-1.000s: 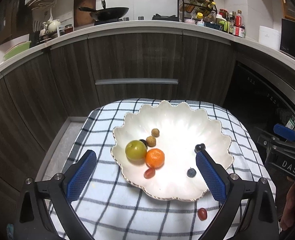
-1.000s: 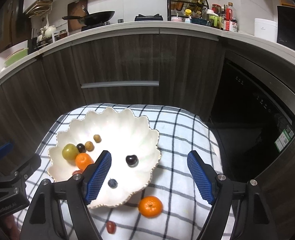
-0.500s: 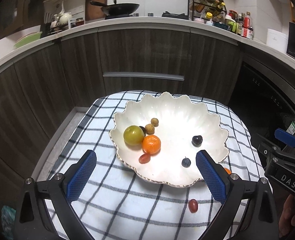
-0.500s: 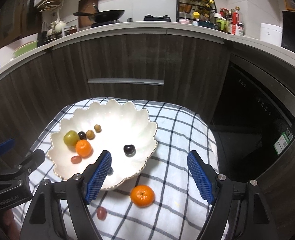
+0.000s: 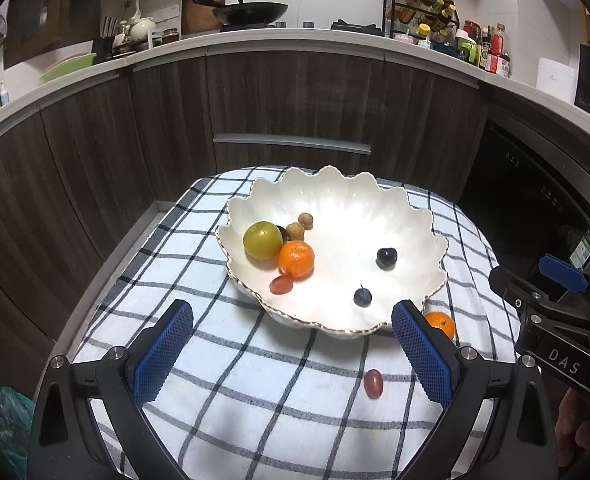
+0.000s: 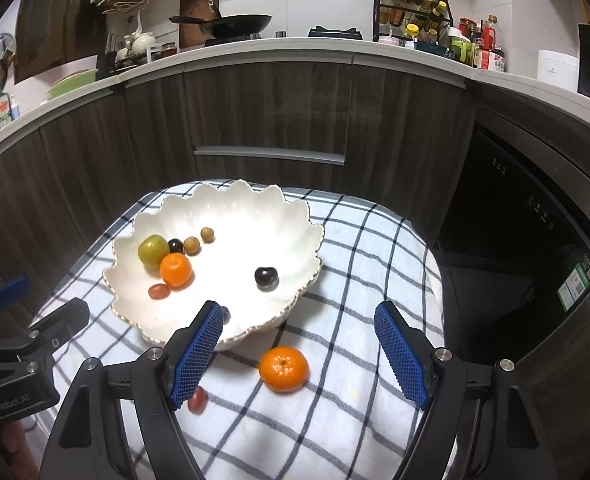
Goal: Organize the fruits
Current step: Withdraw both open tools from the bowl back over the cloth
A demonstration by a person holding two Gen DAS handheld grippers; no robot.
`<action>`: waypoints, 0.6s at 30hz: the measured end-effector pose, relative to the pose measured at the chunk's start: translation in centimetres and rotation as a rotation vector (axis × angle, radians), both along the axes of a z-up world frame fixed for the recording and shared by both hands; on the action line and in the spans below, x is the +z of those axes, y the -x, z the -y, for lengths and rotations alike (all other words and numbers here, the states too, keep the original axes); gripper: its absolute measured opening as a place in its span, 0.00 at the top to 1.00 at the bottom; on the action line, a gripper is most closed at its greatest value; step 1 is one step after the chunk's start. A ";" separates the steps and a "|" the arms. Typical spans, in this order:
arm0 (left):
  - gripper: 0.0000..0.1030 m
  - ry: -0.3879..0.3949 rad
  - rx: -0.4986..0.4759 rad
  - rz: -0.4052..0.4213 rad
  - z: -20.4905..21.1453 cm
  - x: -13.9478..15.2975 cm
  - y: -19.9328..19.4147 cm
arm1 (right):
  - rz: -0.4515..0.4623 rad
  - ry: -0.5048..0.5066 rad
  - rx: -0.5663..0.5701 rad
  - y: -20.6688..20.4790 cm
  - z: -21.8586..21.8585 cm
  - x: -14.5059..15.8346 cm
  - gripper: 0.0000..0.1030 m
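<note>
A white scalloped bowl [image 5: 407,216] [image 6: 295,220] sits on a checked cloth and holds a green fruit [image 5: 262,240], a tangerine [image 5: 296,258], a red grape tomato [image 5: 281,284], two small brown fruits, a dark cherry [image 5: 386,258] and a blueberry [image 5: 362,297]. Outside the bowl, on the cloth, lie a second tangerine [image 6: 283,369] [image 5: 439,323] and a red grape tomato [image 6: 197,399] [image 5: 373,385]. My left gripper [image 5: 291,356] hangs open and empty over the cloth in front of the bowl. My right gripper [image 6: 299,356] is open and empty, with the loose tangerine between and below its fingers.
The cloth [image 5: 223,392] covers a small table in front of dark kitchen cabinets [image 5: 295,100]. A dark appliance front [image 6: 527,216] stands at the right. The counter above carries a wok, bottles and a spice rack. A green bag [image 5: 11,428] lies on the floor at left.
Both grippers have drawn back from the bowl and sunk a little, so the bowl looks farther off. The loose tangerine and red tomato have come fully into view. Both stay open.
</note>
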State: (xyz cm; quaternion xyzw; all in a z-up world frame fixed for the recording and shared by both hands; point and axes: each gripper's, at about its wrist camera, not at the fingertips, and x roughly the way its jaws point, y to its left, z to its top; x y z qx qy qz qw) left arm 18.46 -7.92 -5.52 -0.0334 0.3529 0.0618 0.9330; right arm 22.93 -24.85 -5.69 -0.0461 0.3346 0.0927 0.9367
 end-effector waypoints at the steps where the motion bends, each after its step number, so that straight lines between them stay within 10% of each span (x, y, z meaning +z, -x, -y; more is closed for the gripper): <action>1: 0.02 -0.001 0.003 0.001 0.2 -0.1 0.1 | -0.001 0.005 0.001 0.1 0.1 -0.2 0.23; 18: 0.02 0.013 0.003 -0.034 2.4 -2.6 1.4 | 0.000 0.028 0.050 1.0 1.9 -2.4 0.23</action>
